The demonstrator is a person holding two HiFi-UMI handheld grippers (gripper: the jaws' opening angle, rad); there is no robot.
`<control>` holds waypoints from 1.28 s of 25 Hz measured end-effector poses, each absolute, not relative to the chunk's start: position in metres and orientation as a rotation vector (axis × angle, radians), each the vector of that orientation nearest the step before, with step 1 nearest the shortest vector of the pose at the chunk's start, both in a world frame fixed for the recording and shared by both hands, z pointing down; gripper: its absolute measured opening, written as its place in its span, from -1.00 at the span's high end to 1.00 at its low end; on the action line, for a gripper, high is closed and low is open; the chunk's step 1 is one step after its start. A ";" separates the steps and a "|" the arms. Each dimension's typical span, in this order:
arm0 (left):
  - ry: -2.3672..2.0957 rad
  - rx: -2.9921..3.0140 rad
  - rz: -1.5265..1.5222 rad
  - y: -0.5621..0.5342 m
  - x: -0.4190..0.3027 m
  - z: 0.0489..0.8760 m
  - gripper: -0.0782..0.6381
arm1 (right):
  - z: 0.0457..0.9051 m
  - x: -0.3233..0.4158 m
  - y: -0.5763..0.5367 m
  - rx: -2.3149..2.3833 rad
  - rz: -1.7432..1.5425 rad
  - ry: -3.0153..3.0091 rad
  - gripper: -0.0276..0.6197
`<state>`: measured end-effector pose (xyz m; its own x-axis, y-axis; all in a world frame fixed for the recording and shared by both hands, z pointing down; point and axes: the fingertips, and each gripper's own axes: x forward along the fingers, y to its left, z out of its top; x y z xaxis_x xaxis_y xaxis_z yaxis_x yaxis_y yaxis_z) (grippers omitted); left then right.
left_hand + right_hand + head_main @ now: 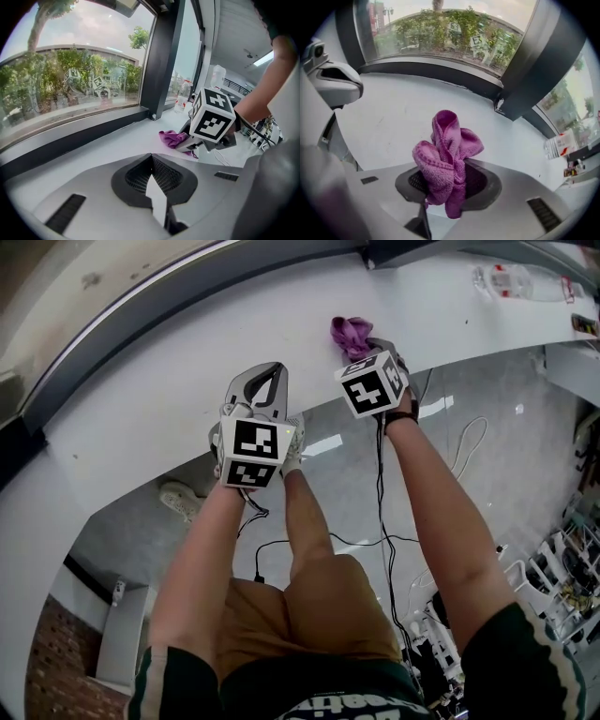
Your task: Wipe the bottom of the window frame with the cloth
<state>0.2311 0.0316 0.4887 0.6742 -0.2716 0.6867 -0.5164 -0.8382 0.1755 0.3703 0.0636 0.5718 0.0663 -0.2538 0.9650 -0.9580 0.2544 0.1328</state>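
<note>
Two grippers over the white sill (159,404), only one loaded.

- right gripper (364,345): jaws clamped on the purple cloth (447,161). The cloth is bunched into a wad. Most of it sticks out past the jaw tips and a short tail hangs below them.
- left gripper (267,371): jaws closed tip to tip with nothing between them. It sits to the left of the right gripper and further back from the glass.
- Cloth position: low over the sill, at or just above its surface. Contact can't be confirmed from the left gripper view.

Key relation: the bottom window frame rail (436,70) lies straight ahead of the right gripper, across a strip of bare sill. The cloth is not touching it yet. The rail's long axis runs left-right across the jaw direction and ends at the dark upright post (534,70) on the right.

Cloth axis: the wad's long axis runs roughly along the jaws, with its folded end pointing at the rail.

Judgement: the right gripper is nearer and already aimed. It likely pushes forward until the wad meets the rail, then sweeps sideways along it. The wad is small, so contact may be narrow. The left gripper isn't needed for this.
</note>
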 end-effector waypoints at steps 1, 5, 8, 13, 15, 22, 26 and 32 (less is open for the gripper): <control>-0.627 2.535 0.954 0.031 0.225 0.488 0.77 | 0.572 0.371 0.064 1.247 0.817 -1.402 0.43; -0.656 2.528 0.939 0.028 0.201 0.487 0.77 | 0.571 0.373 0.066 1.334 0.837 -1.330 0.43; -0.683 2.512 0.934 0.024 0.180 0.487 0.77 | 0.571 0.365 0.065 1.369 0.885 -1.312 0.43; -0.711 2.501 0.927 0.018 0.148 0.486 0.77 | 0.569 0.332 0.056 1.396 0.917 -1.332 0.43; -0.726 2.496 0.923 0.016 0.135 0.485 0.77 | 0.568 0.311 0.049 1.376 0.910 -1.368 0.43; -0.770 2.479 0.910 0.007 0.092 0.482 0.77 | 0.571 0.259 0.043 1.355 0.946 -1.382 0.43; -0.795 2.466 0.907 0.003 0.064 0.482 0.77 | 0.573 0.212 0.039 1.282 0.919 -1.428 0.43; -0.831 2.455 0.905 -0.004 0.023 0.482 0.77 | 0.571 0.144 0.033 1.232 0.889 -1.482 0.43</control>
<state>0.0228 -0.0043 0.4818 0.6150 -0.3933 0.6835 -0.6478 -0.7462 0.1535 0.1440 0.0327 0.5707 -0.0103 -0.2611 0.9653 -0.9745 0.2192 0.0488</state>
